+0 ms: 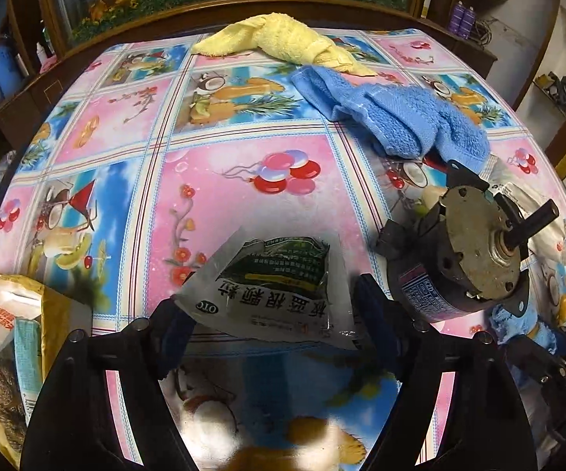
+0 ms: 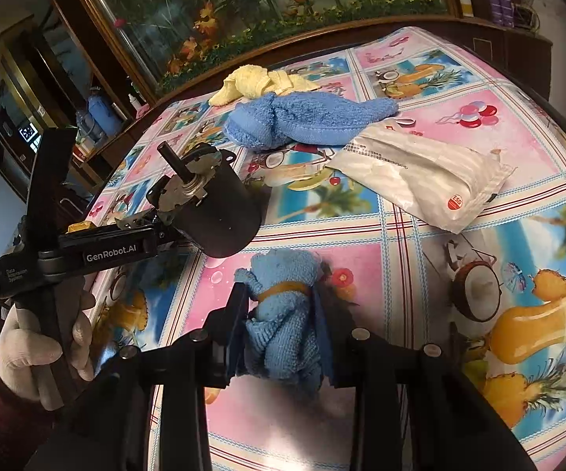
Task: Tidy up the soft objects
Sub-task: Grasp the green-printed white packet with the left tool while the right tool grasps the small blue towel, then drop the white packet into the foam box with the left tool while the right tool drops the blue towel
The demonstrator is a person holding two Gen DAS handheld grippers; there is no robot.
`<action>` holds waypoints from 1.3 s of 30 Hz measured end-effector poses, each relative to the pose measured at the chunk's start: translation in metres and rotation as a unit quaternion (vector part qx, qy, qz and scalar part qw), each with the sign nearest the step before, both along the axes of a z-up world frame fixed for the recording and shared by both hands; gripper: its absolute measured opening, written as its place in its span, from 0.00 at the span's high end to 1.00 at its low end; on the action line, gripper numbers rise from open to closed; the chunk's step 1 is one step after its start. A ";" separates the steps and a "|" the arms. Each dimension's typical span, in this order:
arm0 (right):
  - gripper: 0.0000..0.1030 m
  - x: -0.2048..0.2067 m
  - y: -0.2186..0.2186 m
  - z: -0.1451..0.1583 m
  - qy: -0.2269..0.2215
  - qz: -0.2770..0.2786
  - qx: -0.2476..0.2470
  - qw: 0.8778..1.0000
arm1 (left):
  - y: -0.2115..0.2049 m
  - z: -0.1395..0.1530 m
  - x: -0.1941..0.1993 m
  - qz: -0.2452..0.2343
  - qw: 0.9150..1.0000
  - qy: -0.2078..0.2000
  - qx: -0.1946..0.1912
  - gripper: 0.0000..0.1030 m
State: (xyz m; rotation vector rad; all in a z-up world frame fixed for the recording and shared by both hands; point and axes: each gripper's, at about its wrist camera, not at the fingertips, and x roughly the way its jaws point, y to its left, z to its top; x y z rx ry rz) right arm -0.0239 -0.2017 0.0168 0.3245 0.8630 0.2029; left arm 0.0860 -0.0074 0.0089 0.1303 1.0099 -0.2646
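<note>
Right wrist view: right gripper [image 2: 283, 329] is clamping one small blue rolled cloth [image 2: 283, 314]. Left gripper [image 1: 271, 306] is sitting wide apart around one sachet [image 1: 271, 294], contact unclear. One motor [image 1: 463, 247] at 3 o'clock. Two towels at 12: blue towel [image 1: 396, 117], then yellow towel [image 1: 283, 39].

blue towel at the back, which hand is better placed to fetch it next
Left, I'd judge. The left gripper has open jaws around a medicine packet without clamping it, so it is free. The right gripper is shut on a small blue cloth. The blue towel lies loose ahead.
</note>
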 end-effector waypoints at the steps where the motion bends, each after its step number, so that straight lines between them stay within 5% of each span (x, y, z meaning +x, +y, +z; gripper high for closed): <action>1: 0.69 0.000 0.000 0.000 0.000 0.000 0.001 1.000 | 0.000 0.001 -0.002 -0.006 1.000 -0.003 -0.007 0.36; 7: 0.70 -0.001 -0.001 0.000 -0.002 0.000 0.002 1.000 | 0.011 0.018 -0.021 -0.017 0.998 -0.002 -0.060 0.65; 16: 0.72 -0.005 0.001 0.003 -0.010 -0.004 -0.006 1.000 | 0.046 0.062 -0.082 -0.016 0.992 -0.031 -0.120 0.65; 23: 0.72 -0.011 0.008 0.013 -0.027 -0.004 -0.028 0.999 | 0.123 0.099 -0.166 0.029 0.984 -0.082 -0.156 0.65; 32: 0.72 -0.038 0.095 0.063 -0.052 0.120 0.005 0.991 | 0.232 0.078 -0.232 0.173 0.974 -0.100 -0.103 0.65; 39: 0.72 -0.029 0.194 0.066 -0.023 0.215 0.017 0.976 | 0.267 0.047 -0.240 0.220 0.969 -0.092 -0.058 0.64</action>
